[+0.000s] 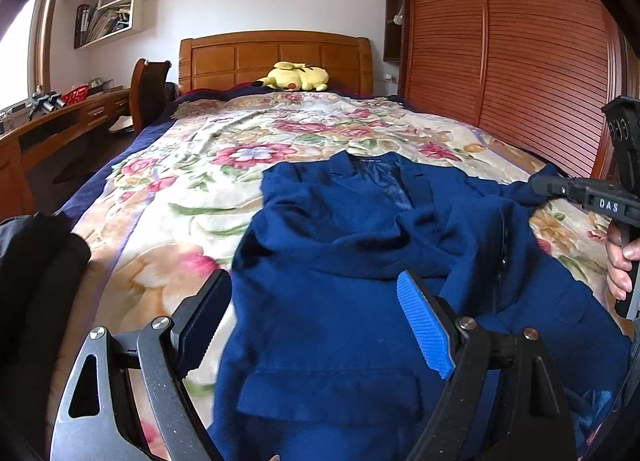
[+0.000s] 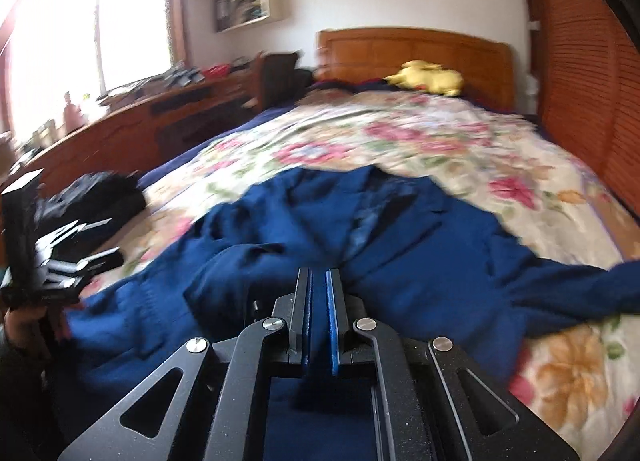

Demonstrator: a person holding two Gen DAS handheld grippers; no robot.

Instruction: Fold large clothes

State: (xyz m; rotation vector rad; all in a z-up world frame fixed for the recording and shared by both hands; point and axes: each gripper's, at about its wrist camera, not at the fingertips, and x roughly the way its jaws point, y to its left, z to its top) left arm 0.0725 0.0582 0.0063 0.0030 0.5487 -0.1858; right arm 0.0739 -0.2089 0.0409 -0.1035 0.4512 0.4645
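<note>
A dark blue jacket (image 1: 340, 261) lies front up on the floral blanket, collar toward the headboard. My left gripper (image 1: 316, 321) hovers open over the jacket's near left part, with nothing between its pads. In the left wrist view my right gripper (image 1: 538, 184) comes in from the right, and a fold of the jacket's right edge rises to its tips. In the right wrist view the right gripper (image 2: 318, 275) has its blue pads almost together with jacket (image 2: 400, 229) cloth pinched between them. A sleeve (image 2: 580, 289) trails off to the right. The left gripper (image 2: 60, 261) shows at the left, held by a hand.
The bed's floral blanket (image 1: 224, 181) stretches to a wooden headboard (image 1: 276, 57) with a yellow plush toy (image 1: 296, 77). A slatted wooden wardrobe (image 1: 520, 41) lines the right side. A desk (image 1: 60, 121) and chair stand left. A black garment (image 2: 100, 197) lies at the bed's left edge.
</note>
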